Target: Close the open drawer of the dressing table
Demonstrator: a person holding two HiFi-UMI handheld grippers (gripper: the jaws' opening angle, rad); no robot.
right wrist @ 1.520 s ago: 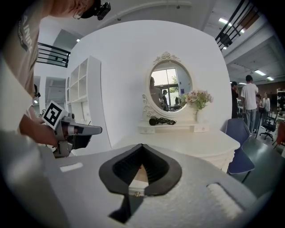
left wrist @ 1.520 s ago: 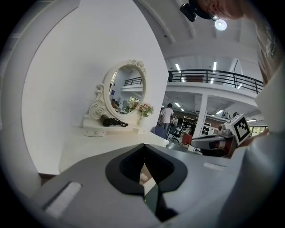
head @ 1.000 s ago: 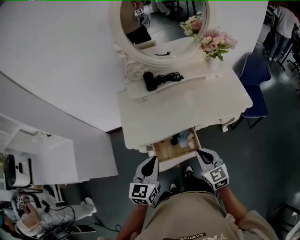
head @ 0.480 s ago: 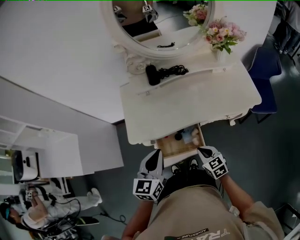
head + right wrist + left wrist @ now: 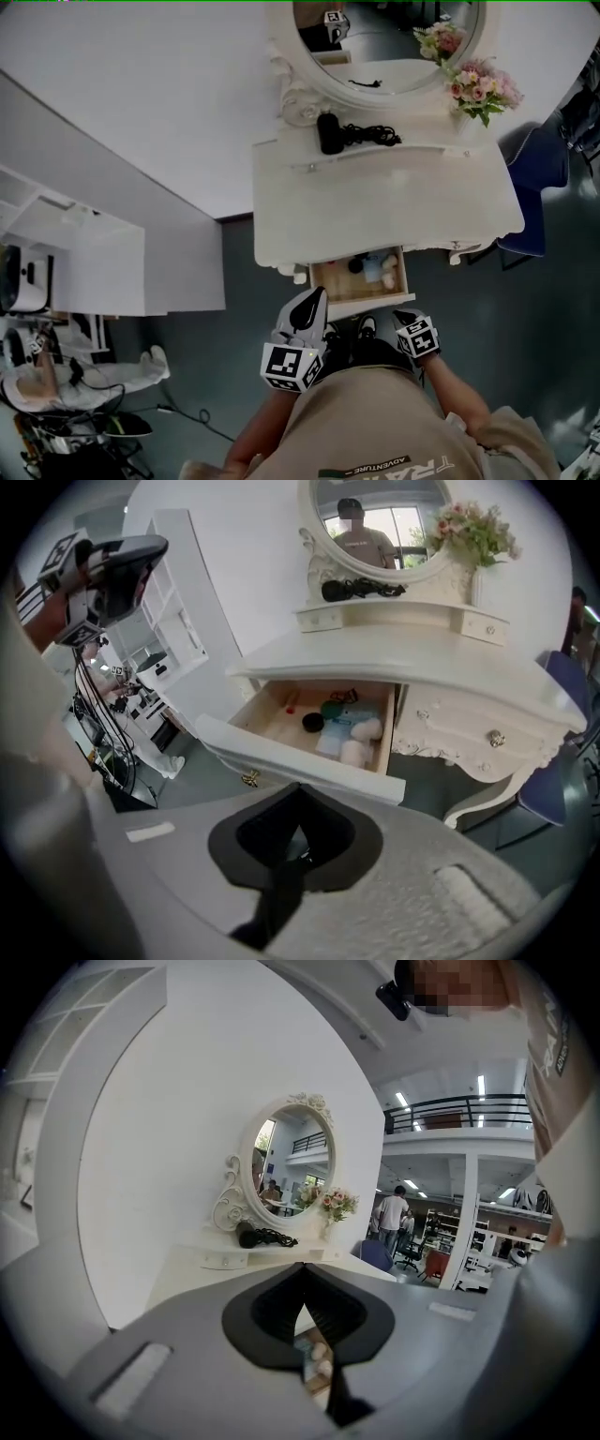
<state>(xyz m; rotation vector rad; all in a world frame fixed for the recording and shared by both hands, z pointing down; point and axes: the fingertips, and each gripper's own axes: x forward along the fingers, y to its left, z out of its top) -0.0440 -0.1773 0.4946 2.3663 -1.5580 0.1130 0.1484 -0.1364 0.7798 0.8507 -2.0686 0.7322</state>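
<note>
The white dressing table (image 5: 394, 202) stands against the wall, and its drawer (image 5: 361, 277) is pulled out toward me. The drawer (image 5: 319, 726) holds a black round lid, white puffs and small packs; its white front panel (image 5: 300, 761) has a brass handle (image 5: 250, 779). My left gripper (image 5: 313, 294) is shut, its tip by the left end of the drawer front; I cannot tell if it touches. From the left gripper (image 5: 302, 1269) I see the table top and mirror. My right gripper (image 5: 403, 317) is shut and empty, a short way before the front's right end. The right gripper (image 5: 298, 789) points at the panel.
On the table are an oval mirror (image 5: 384, 37), pink flowers (image 5: 483, 89) and a black hair dryer with cord (image 5: 330, 133). A blue chair (image 5: 534, 187) stands to the right. A white shelf unit (image 5: 84, 262) and a seated person with cables (image 5: 56, 375) are at the left.
The head view has swung, so the table now sits further right. Both grippers remain before the drawer front, the right one drawn back a little. The drawer looks open about as far.
</note>
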